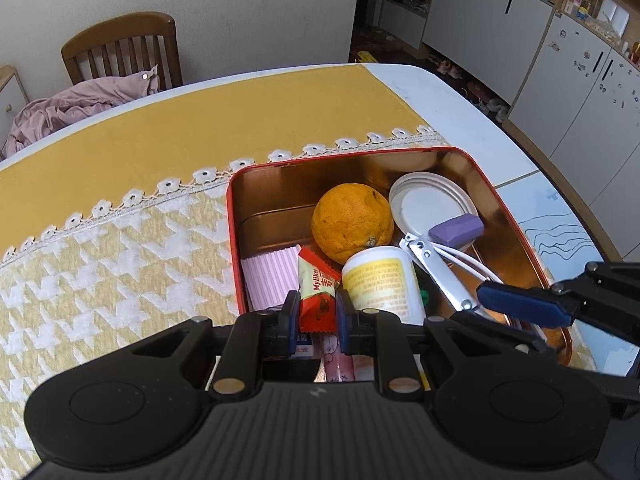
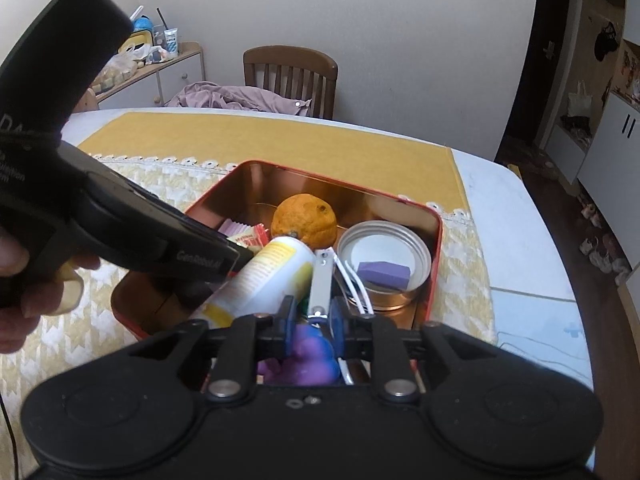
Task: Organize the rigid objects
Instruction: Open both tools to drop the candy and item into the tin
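My left gripper [image 1: 318,307] is clamped on a red and white candy wrapper [image 1: 317,297]; the print reads "Mylike" as far as I can make out, with red characters below that I cannot read. It hangs inside the near end of the red rectangular tin box with a gold-coloured interior [image 1: 500,196], which sits on the yellow and white houndstooth table runner [image 1: 100,256].

My right gripper [image 2: 312,314] is nearly closed around the end of a silver metal nail clipper [image 2: 322,280], with a purple rubber toy [image 2: 308,358] just below the pads. Whether the pads actually press the clipper, I cannot tell.

Also in the tin:
- a rough-skinned orange fruit [image 1: 352,222] near the middle
- a white plastic bottle with a yellow label [image 1: 378,280] lying on its side, small print unreadable
- a pink ribbed paper cup [image 1: 270,278] at the left wall
- a round white metal lid [image 1: 432,202] with a lilac block eraser [image 1: 456,229] on it
- a white cable [image 1: 472,262] beside the clipper

The left gripper body shows "GenRobot.AI" in the right wrist view.
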Available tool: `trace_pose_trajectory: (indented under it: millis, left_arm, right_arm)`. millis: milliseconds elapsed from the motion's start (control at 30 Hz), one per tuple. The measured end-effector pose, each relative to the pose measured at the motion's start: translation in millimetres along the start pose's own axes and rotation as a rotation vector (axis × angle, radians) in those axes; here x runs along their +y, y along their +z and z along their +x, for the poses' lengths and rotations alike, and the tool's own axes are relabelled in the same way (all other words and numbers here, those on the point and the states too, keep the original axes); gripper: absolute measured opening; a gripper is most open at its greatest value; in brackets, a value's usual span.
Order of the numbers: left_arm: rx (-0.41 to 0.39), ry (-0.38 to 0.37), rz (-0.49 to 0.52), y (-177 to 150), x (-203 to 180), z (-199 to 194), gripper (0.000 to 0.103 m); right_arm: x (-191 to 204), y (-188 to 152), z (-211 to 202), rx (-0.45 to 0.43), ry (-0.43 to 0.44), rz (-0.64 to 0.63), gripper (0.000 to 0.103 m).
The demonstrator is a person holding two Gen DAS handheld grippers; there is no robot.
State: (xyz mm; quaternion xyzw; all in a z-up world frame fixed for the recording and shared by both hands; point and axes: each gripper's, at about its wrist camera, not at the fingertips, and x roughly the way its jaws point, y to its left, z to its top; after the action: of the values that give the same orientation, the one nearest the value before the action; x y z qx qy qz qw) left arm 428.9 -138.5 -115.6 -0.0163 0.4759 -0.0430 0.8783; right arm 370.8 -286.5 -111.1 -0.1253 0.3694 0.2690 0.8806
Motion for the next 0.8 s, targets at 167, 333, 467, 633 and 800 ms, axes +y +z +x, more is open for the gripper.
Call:
trace_pose_trajectory:
  millis: [167,333,467,633,800]
  left_arm:
    - [0.004,0.016,0.017,-2,-1,-3,0.019]
    - [0.009,0.007,0.034,-7,-1,-11,0.02]
    - [-0.014,0.001,0.032,-12,-1,-23,0.02]
    - [-0.065,-0.026,0.042,-21,0,-47,0.033]
    - [-0.145,-0.061,0.036,-31,4,-77,0.064]
  right_arm:
    - [0,1,-4,0.008,0.016,0.03,0.031]
    - [2,1,-11,0.0,0.009,0.055,0.039]
    - [1,1,-18,-0.004,0.005,0.085,0.047]
    - [-2,-1,-33,-0.038,0.007,0.128,0.066]
    - [0,-4,-49,-0.067,0.007,0.161,0.079]
